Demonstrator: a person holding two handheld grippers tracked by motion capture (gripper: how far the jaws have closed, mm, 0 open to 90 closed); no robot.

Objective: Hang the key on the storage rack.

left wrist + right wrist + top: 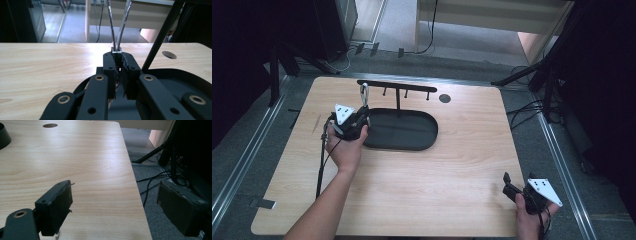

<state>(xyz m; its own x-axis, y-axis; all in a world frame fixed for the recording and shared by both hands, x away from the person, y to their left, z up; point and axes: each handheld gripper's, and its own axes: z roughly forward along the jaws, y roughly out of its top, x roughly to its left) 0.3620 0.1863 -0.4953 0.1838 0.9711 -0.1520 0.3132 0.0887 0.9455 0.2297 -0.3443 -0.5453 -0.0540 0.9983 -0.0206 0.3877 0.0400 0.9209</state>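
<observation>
Your left claw [362,117] was clamped tight on the foot of a metal carabiner-like clip [118,25], which stood upright at the left end of the black oval tray [404,142], just under the left tip of the black hook rack [397,89] rising from that tray. Your right claw [518,181] stood wide open with nothing between its pads, well apart from the tray at the near right corner of the tabletop [437,190].
</observation>
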